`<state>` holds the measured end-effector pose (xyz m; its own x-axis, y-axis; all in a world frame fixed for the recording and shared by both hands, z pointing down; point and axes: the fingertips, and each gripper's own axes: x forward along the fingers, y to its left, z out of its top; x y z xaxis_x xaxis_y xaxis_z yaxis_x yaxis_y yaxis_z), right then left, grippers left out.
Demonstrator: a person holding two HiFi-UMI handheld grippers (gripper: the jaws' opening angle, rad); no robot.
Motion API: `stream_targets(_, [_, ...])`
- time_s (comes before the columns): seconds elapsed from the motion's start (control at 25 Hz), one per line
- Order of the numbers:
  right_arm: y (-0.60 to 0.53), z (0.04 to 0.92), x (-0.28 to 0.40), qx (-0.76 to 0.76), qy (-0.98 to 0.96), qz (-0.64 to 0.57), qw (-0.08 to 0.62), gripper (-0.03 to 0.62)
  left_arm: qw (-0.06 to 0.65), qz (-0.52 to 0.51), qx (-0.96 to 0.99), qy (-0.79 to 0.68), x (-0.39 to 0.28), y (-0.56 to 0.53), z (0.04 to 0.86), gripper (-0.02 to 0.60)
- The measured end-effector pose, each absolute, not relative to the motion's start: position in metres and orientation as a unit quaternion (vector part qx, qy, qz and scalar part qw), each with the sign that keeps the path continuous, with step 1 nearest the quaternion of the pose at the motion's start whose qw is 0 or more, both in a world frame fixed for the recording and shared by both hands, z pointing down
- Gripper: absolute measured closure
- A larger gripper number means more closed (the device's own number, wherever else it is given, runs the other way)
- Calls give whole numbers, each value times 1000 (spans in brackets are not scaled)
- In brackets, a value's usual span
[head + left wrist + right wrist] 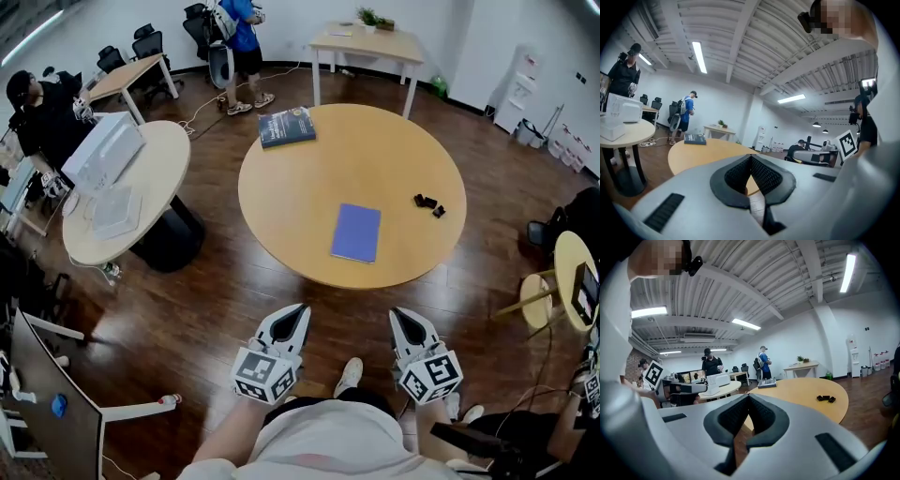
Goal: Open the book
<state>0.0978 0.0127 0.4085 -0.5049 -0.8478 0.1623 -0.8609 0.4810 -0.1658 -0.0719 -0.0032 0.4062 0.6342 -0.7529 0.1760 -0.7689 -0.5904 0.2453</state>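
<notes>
Wooden round table (309, 187) carries the blue book (356, 232), lying closed and flat near its front edge. The left claw (297, 312) and right claw (401, 316) are both closed and empty, not yet at the table. I think closed tips may only slide the thin book instead of lifting its cover.

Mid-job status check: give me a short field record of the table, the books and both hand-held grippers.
Table: round table, wooden top
Near book: purple book, closed, flat, on the person's side
Far book: dark blue book, closed, at the far edge
Other: small black pieces, right side
Left hand-held gripper: shut, empty, short of the table
Right hand-held gripper: shut, empty, short of the table
</notes>
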Motion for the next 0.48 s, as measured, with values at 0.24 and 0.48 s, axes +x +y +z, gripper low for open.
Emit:
stream_targets(0.24, [-38, 414, 155, 484, -866, 125, 28, 599, 138, 25, 889, -435, -9, -44, 397, 571])
stream_targets(0.48, [-62, 419, 188, 484, -865, 134, 23, 599, 138, 40, 887, -440, 19, -70, 400, 571])
